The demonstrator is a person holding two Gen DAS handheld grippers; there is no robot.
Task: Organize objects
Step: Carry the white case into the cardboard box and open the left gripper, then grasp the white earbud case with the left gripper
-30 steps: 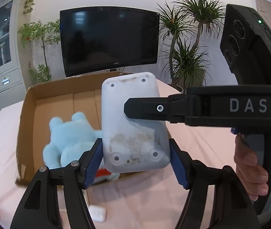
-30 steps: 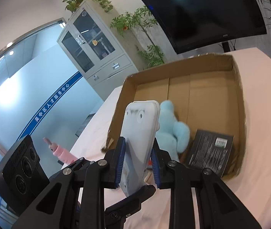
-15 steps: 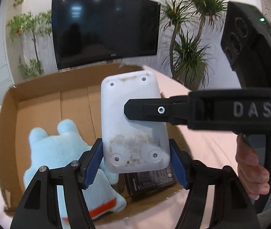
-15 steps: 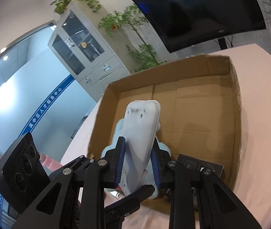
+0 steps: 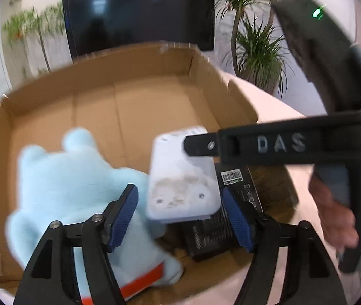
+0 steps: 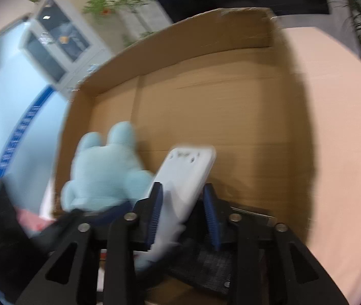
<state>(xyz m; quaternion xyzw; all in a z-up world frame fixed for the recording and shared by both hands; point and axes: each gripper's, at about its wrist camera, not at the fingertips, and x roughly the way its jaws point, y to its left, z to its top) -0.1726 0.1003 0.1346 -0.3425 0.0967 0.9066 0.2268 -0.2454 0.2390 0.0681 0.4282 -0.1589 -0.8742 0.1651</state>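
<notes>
A white flat device (image 5: 180, 185) with grey smudges tilts down inside the open cardboard box (image 5: 129, 76). My left gripper (image 5: 179, 216) is open, with a gap between its left pad and the device. My right gripper (image 6: 183, 211) is also open around the device (image 6: 185, 178), its blue pads apart from it. The right gripper's arm marked DAS (image 5: 279, 143) crosses the left wrist view. A light blue plush toy (image 5: 78, 185) lies in the box at the left, also in the right wrist view (image 6: 104, 167). A black box (image 5: 221, 228) lies at the right.
The cardboard box (image 6: 231, 76) sits on a pink table (image 6: 338, 127). A black TV (image 5: 139, 10) and potted palms (image 5: 256, 45) stand behind. A grey cabinet (image 6: 58, 45) is at the far left. A hand (image 5: 333, 216) holds the right gripper.
Both grippers moved down into the box and opened. The white device, held by both before, has tipped down onto the black box and plush toy.
</notes>
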